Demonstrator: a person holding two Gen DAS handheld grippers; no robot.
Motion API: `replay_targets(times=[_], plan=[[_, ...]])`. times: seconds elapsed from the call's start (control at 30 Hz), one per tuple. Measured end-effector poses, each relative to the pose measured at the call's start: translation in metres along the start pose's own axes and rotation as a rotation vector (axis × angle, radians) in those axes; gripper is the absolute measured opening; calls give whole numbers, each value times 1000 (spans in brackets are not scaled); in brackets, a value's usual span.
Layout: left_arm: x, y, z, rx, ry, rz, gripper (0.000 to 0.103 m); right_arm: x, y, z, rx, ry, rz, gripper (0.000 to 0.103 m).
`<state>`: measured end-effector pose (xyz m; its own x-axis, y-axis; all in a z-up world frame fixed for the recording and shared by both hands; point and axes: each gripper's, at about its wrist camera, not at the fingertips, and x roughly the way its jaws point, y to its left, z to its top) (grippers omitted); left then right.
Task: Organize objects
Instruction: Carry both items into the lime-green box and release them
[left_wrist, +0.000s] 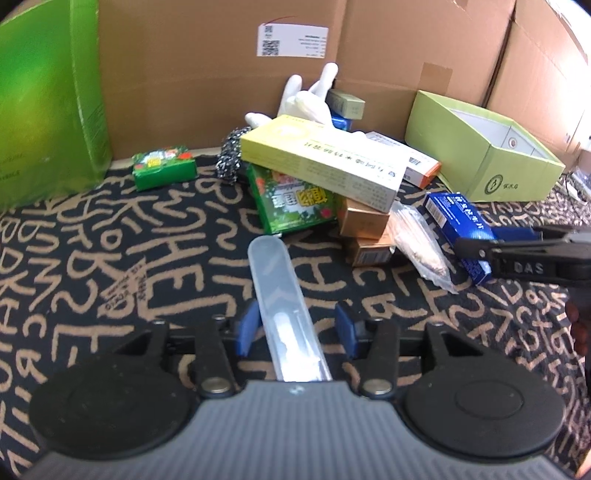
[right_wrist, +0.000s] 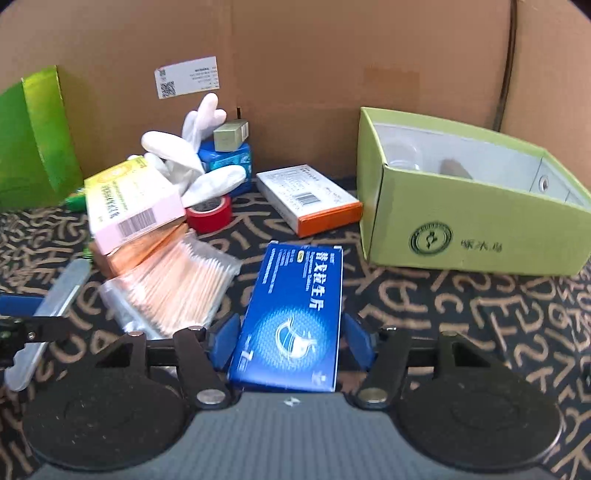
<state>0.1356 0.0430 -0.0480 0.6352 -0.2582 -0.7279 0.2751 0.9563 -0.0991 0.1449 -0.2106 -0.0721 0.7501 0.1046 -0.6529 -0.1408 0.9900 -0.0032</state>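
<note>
A clear plastic tube case (left_wrist: 286, 306) lies on the patterned rug between the blue pads of my left gripper (left_wrist: 297, 328), which stands open around it. A blue medicine box (right_wrist: 295, 317) lies between the pads of my right gripper (right_wrist: 291, 339), which is open and close on both sides of it. The blue box (left_wrist: 458, 229) and right gripper also show at the right of the left wrist view. An open light-green box (right_wrist: 461, 236) stands to the right, with something inside.
A pile sits behind: a yellow-pink carton (left_wrist: 325, 162), green boxes (left_wrist: 295, 199), brown boxes (left_wrist: 364, 221), a bag of cotton swabs (right_wrist: 177, 288), red tape (right_wrist: 208, 216), white gloves (right_wrist: 184, 155), an orange-edged box (right_wrist: 310, 199), steel wool (left_wrist: 231, 155). Cardboard walls (right_wrist: 332, 55) close off the back.
</note>
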Motion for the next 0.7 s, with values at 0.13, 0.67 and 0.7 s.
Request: replay_targets(times=[0.13,0.67,0.7], plan=[[-2,5,-1,1,7,0,30,5,-4,-3,20,10,23,61],[-72,-80,80,109,-222,-238,27,-94,-71,25,78,-265,69,60],[-71,-94,91,127,-232,-261,27,-98,-80,30,79,-283,56,60]])
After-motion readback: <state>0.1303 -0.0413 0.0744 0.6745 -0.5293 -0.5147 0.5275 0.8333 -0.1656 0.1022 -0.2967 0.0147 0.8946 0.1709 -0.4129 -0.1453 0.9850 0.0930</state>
